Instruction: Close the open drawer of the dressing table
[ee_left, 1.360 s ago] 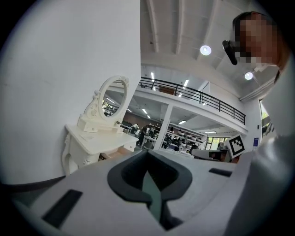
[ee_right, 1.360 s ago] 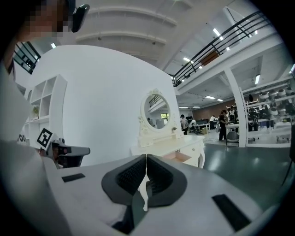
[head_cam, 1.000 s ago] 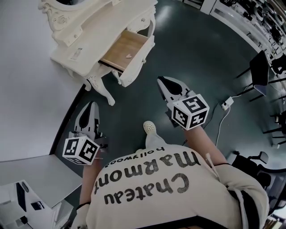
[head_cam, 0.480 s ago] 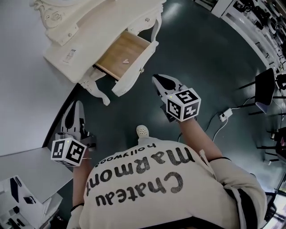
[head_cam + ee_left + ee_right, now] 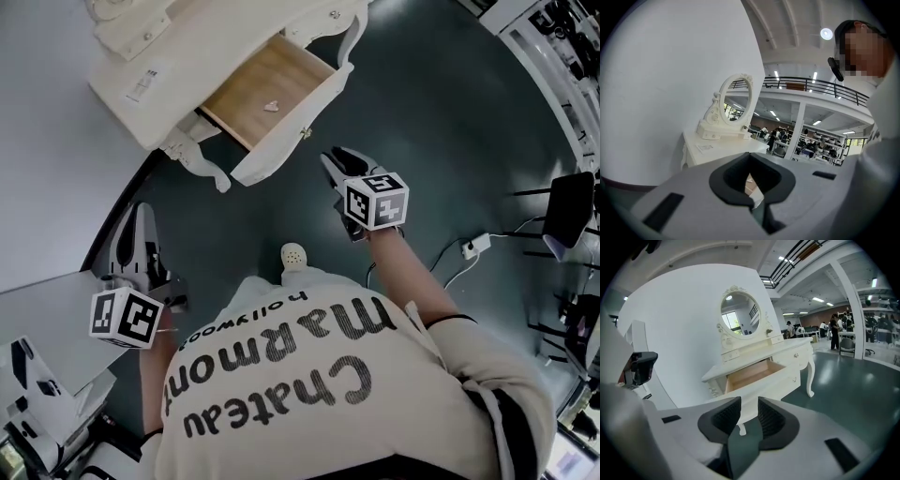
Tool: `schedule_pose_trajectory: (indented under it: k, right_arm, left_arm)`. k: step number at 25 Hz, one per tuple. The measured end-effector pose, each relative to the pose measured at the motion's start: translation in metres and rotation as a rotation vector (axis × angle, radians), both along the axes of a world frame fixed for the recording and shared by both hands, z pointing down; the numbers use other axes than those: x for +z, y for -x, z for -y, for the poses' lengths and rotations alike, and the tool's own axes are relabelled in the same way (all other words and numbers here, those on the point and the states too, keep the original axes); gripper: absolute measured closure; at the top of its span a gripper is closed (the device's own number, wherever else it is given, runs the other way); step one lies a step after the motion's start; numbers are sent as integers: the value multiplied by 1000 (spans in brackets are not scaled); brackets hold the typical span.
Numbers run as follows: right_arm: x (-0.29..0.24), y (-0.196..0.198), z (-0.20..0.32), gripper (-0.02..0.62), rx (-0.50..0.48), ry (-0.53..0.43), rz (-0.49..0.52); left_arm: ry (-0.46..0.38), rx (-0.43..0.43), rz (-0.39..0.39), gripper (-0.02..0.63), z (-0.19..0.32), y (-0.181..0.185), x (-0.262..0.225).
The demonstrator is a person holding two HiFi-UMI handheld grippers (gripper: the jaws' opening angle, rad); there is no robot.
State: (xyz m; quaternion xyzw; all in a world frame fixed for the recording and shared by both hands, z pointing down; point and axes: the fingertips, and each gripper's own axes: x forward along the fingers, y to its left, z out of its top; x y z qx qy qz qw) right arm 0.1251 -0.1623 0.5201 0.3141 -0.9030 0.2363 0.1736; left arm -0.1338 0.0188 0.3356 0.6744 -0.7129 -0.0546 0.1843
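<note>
Left gripper: low at the person's left side, jaws clenched tip to tip, nothing in them, well apart from the furniture.

Right gripper: held forward, near the drawer front but not touching it. Jaws have just been opening and stand released, nothing between them. Only dark floor and a table leg show through the gap.

Drawer: pulled well out from the front edge of the dressing table. Wooden bottom bare but for one small pale item.

Oval mirror: stands at the table's back edge.

Step in hand, as I read it: the approach, push not yet begun. Next move calls for setting the right gripper against the drawer front and pressing straight in, square to the table, so the drawer doesn't skew and jam.
</note>
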Motion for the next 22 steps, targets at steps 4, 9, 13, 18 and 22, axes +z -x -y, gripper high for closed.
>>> schedule_pose_trajectory:
  k: [4, 9, 13, 18, 22]
  right_arm:
    - [18, 7, 10, 451, -10, 35, -34]
    - [42, 18, 21, 425, -27, 74, -60]
    - [62, 26, 30, 425, -34, 105, -113]
    - [70, 31, 41, 425, -15, 147, -186]
    - [81, 36, 50, 425, -18, 172, -221]
  left_arm:
    - [21, -31, 5, 600, -1, 11, 7]
    - [25, -66, -11, 600, 8, 31, 13]
    - [30, -46, -22, 600, 30, 39, 19]
    - [14, -20, -20, 600, 59, 54, 14]
    - [10, -8, -18, 600, 77, 65, 9]
